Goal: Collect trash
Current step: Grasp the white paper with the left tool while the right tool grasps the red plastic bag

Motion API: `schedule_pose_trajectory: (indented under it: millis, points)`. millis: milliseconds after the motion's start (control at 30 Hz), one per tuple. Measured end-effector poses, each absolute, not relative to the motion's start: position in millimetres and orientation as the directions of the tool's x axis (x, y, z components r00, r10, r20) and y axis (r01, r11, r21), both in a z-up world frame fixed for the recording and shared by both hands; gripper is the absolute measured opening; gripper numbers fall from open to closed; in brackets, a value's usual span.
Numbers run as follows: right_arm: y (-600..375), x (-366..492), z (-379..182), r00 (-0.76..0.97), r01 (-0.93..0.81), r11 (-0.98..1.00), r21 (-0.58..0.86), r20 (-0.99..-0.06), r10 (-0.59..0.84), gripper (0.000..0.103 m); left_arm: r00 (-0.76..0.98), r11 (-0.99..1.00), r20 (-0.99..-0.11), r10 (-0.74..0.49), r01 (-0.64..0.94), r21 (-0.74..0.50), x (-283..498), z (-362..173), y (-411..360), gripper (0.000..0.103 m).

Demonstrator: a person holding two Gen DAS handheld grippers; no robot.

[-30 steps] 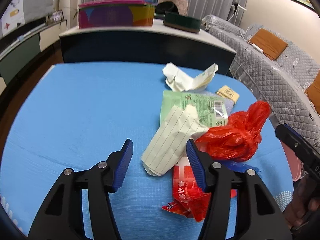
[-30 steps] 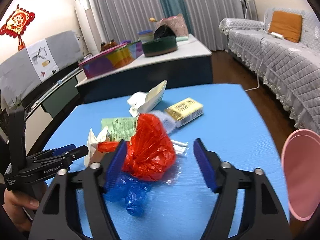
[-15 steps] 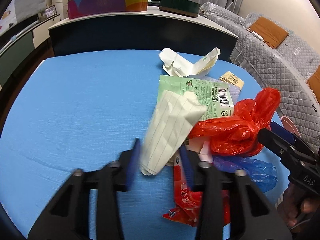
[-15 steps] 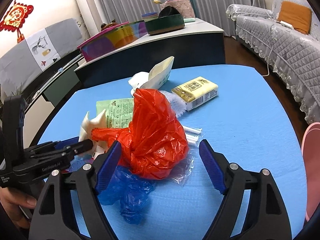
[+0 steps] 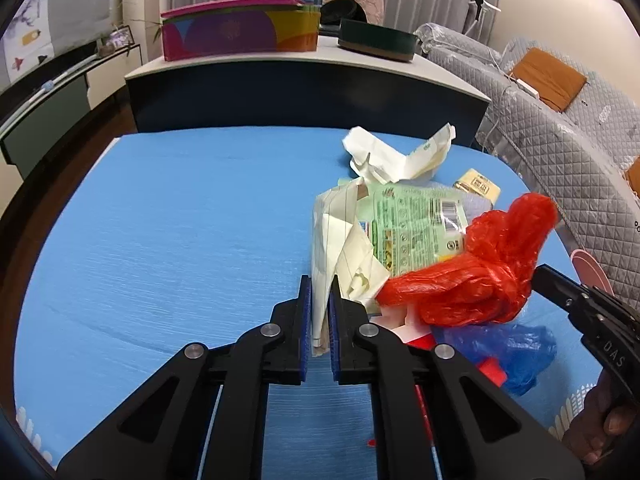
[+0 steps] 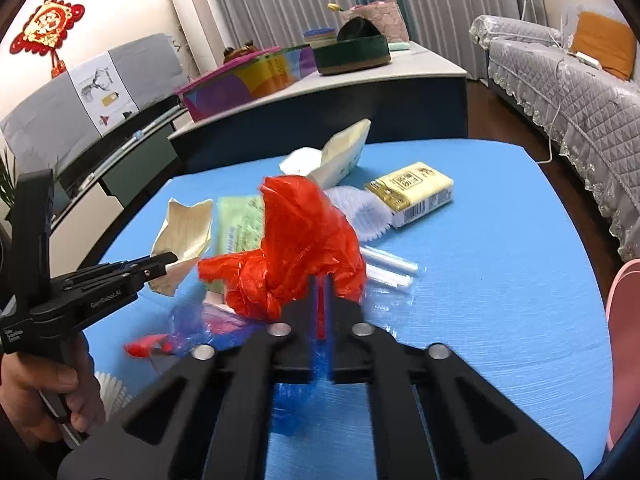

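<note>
Left wrist view: blue ribbed cloth covers the table (image 5: pixel 168 216), rounded far corners. Trash pile sits right of centre. Largest piece is the red plastic bag (image 5: pixel 480 272), thin crinkly film, knotted, long axis running from low left up to the right. Right tool (image 6: pixel 320 292) has just closed its jaws and now clamps a fold of this bag; in the right wrist view the bag bulges up and leftward from the pads. "DAS" reads on the right tool body at the left view's edge.

Lined paper (image 5: pixel 340 252), cream with ruled lines, folded into a cone-like wedge, long axis pointing away from the camera and slightly right. Left tool (image 5: pixel 319 300) has just been closing and pinches the paper's near end between blue pads. The left tool's side reads "GenRobot.AI" in the right view.

Green wrapper (image 5: pixel 416 220), glossy, flat, barcode and small icons visible, print too small to read. Crumpled white paper pack (image 5: pixel 392 156) beyond it. Blue plastic bag (image 5: pixel 512 344) lies under the red one, soft and wrinkled. Yellow tissue pack (image 6: pixel 412 192), rectangular, barcode on its side, characters unreadable. Clear tubes (image 6: pixel 388 264) lie just beside the red bag.
</note>
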State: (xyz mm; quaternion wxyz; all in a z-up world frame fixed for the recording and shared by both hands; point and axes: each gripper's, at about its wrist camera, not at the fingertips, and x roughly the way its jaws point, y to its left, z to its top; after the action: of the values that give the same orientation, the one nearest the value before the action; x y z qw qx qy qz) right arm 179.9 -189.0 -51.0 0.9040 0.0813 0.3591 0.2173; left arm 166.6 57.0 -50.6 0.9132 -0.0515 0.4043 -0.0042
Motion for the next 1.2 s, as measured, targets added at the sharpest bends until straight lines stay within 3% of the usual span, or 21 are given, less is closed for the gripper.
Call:
schedule_pose_trajectory:
  millis: [800,1200]
  points:
    - [-219.3,125.8,17.0,0.81,-0.304,0.916,0.262,-0.435,0.394,0.0,0.77,0.996,-0.635,-0.065,0.006,-0.094,135.1,-15.1,42.5,0.006]
    - [-249.6,110.0,25.7,0.854,-0.217,0.949,0.228,-0.426,0.298,0.0,0.798,0.993,-0.593,-0.108,0.061,-0.099,124.2,-2.7,18.5,0.006]
